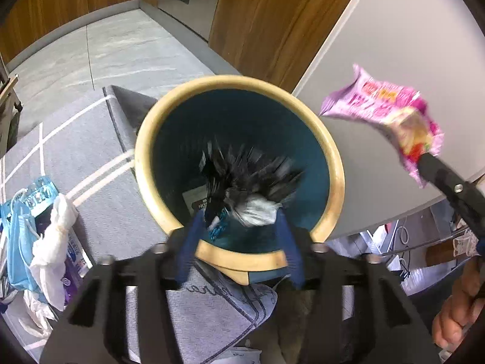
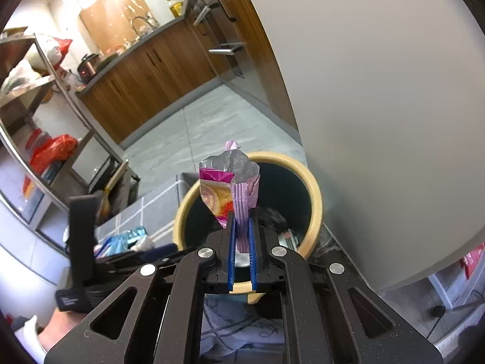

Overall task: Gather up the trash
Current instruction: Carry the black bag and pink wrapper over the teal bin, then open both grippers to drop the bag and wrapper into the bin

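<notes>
A round bin (image 1: 239, 163) with a pale wooden rim and dark blue inside stands on a grey rug (image 1: 75, 151). In it lie dark, blurred wrappers and a crumpled silver wrapper (image 1: 257, 212). The left gripper (image 1: 239, 224) hangs over the opening, fingers released, nothing between them. At two o'clock from the bin, the right gripper (image 2: 241, 236) is clenched on a pink snack wrapper (image 2: 233, 188).
</notes>
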